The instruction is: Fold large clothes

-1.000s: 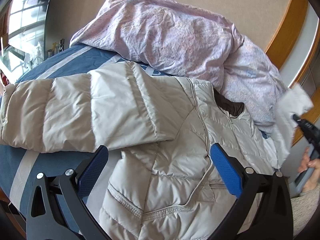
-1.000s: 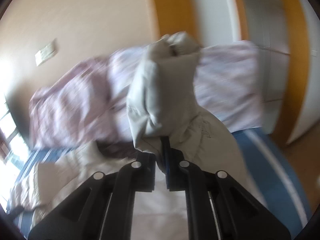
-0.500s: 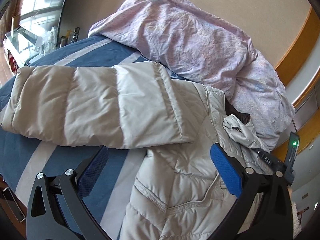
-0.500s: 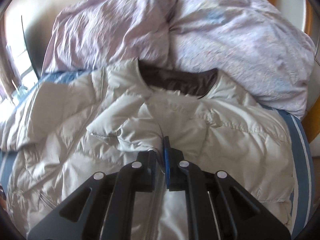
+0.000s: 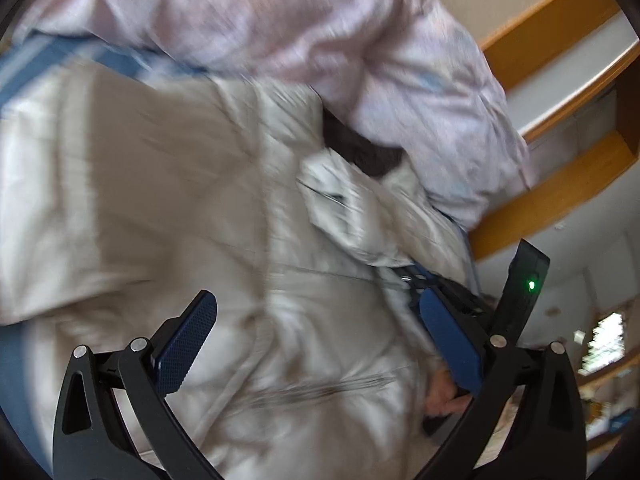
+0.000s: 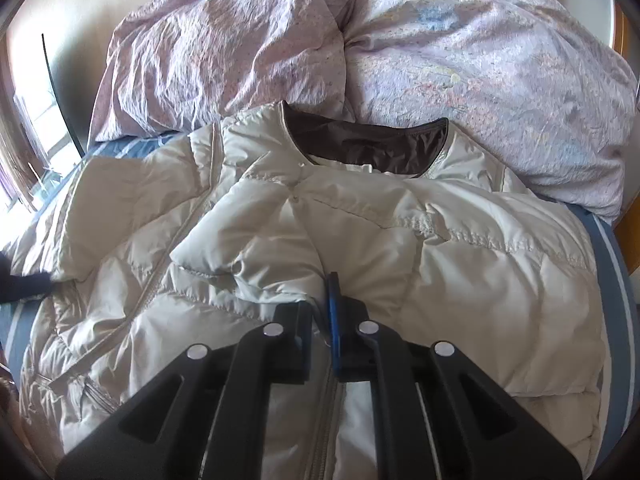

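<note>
A cream puffer jacket (image 6: 460,264) lies front up on the bed, its dark brown collar lining (image 6: 372,144) towards the pillows. One sleeve (image 6: 248,240) is folded across the chest. My right gripper (image 6: 331,296) is shut on the end of that sleeve, low on the jacket's front by the zip. The left wrist view is blurred by motion. In it my left gripper (image 5: 318,340) hangs open above the jacket body (image 5: 200,208), with nothing between its blue pads (image 5: 188,344). The right gripper (image 5: 440,292) and the hand (image 5: 444,396) holding it show at the lower right there.
A crumpled pink duvet (image 6: 460,60) is heaped behind the collar, against the wall. The bed sheet (image 6: 612,264), blue with pale stripes, shows along the jacket's edges. Wooden shelving (image 5: 560,184) stands past the bed on the right. A window (image 6: 28,128) is at the far left.
The right gripper brought the sleeve down from the air and laid it across the jacket's chest, then held still. The left gripper swung right over the jacket, away from the outstretched other sleeve.
</note>
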Demonstrator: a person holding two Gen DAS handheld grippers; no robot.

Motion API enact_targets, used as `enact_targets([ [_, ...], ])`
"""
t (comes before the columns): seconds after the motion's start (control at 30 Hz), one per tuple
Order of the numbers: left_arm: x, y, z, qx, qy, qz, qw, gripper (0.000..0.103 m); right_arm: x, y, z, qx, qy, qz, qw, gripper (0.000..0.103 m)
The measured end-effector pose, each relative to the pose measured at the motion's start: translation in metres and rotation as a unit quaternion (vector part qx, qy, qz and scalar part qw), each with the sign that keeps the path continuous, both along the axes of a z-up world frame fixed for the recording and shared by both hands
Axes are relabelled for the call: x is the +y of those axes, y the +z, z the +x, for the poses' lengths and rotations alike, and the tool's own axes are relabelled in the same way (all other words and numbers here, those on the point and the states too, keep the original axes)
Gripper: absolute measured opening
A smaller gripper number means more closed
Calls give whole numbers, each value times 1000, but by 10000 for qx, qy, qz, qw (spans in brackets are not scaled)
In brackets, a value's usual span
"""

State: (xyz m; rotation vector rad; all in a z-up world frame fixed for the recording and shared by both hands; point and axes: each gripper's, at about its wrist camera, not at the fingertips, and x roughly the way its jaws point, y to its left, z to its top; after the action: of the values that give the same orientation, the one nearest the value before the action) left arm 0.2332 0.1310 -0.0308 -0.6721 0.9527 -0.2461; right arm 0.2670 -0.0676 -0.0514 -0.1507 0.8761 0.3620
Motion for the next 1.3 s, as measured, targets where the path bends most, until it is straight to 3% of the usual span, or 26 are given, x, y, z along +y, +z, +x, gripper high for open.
enact_targets([
  [0.1,-16,-14,30,274,-161,-431,9986,95,-1,-2,1,23,6,48,10000,9],
  [0.2,-26,-27,55,490,-95,-403,9979,90,-2,-2,1,16,23,70,10000,9],
  [0.3,-33,-42,73,744,-81,-614,9953,79,-3,-2,0,5,47,90,9999,9],
  [0.37,-34,-47,78,745,-46,-738,9945,53,-2,-3,-1,-5,85,51,10000,12],
  [0.4,-34,-48,81,715,9,-773,9944,45,0,-3,-2,-22,120,-31,9999,13],
  [0.43,-32,-47,82,681,46,-758,9948,34,2,-3,-3,-16,147,-93,9998,15],
  [0.5,-30,-43,85,586,165,-482,9970,26,3,-2,-4,50,248,-95,9996,25],
  [0.57,-32,-41,92,551,253,-237,9979,23,0,2,-5,57,248,43,9997,46],
  [0.63,-33,-45,94,609,345,41,9975,22,-9,11,-4,48,212,516,9984,53],
  [0.73,-33,-57,94,686,477,214,9963,22,-17,18,3,-8,-39,700,9975,52],
  [0.83,-31,-60,90,678,542,262,9959,25,-8,5,17,155,-238,256,9993,44],
  [0.93,-24,-52,80,667,603,316,9955,29,5,-27,31,638,-304,-342,9969,44],
  [1.0,-15,-39,64,573,631,441,9954,39,15,-35,30,531,-252,-742,9955,44],
  [1.03,-10,-33,56,500,644,465,9956,52,18,-35,30,509,-226,-856,9948,44],
  [1.07,-2,-26,44,408,685,479,9957,64,18,-34,30,526,-226,-863,9946,45],
  [1.1,13,-17,24,263,753,503,9955,68,16,-32,30,570,-238,-807,9948,46],
  [1.3,93,2,-84,-9,1569,462,9865,76,-5,-8,10,794,-277,94,9964,62],
])
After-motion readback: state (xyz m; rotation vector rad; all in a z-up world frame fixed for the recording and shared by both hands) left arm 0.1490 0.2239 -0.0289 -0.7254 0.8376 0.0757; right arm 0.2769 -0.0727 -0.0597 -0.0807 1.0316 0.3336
